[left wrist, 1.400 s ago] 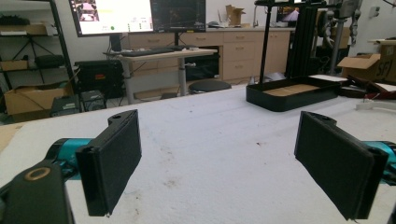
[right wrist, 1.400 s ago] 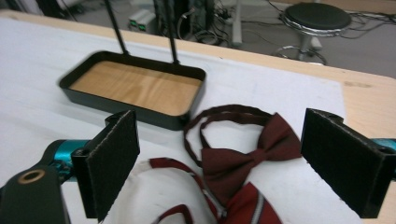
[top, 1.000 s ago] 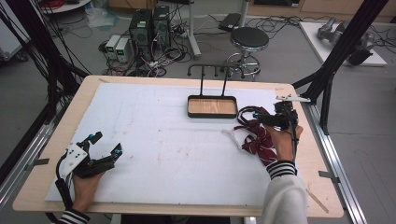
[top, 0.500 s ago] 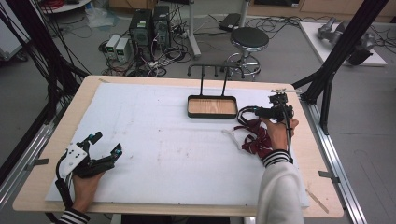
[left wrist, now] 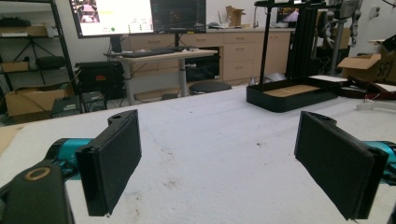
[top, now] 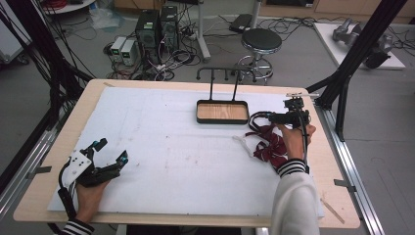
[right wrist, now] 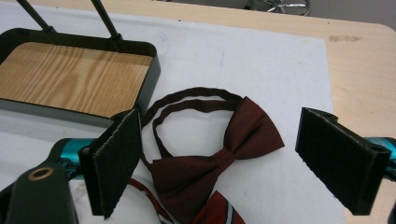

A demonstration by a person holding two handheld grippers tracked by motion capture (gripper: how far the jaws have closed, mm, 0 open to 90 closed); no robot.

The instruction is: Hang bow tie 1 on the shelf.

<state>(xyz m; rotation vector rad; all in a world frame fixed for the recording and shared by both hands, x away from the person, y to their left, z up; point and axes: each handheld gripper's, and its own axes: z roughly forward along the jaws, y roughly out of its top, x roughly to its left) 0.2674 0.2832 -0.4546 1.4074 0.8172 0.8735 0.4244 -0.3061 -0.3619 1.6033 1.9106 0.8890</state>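
- While both hands rest on the worktop [top: 161, 122], the right tongs [right wrist: 219, 161] gape wide, having just widened, above the maroon bow tie [right wrist: 219, 156], gripping nothing.
- The bow tie lies at four o'clock from the tray [top: 221, 119].
- Left tongs [left wrist: 219, 158] stand wide open, holding nothing, at seven o'clock.

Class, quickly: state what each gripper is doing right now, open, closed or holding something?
Left gripper: open, holding nothing.
Right gripper: open above the dark red fabric bow tie, not gripping it.

Wooden table [top: 58, 147]: white mat [top: 166, 142] bearing black tray [top: 221, 120], maroon bow tie [right wrist: 219, 158], striped tie [top: 266, 152].
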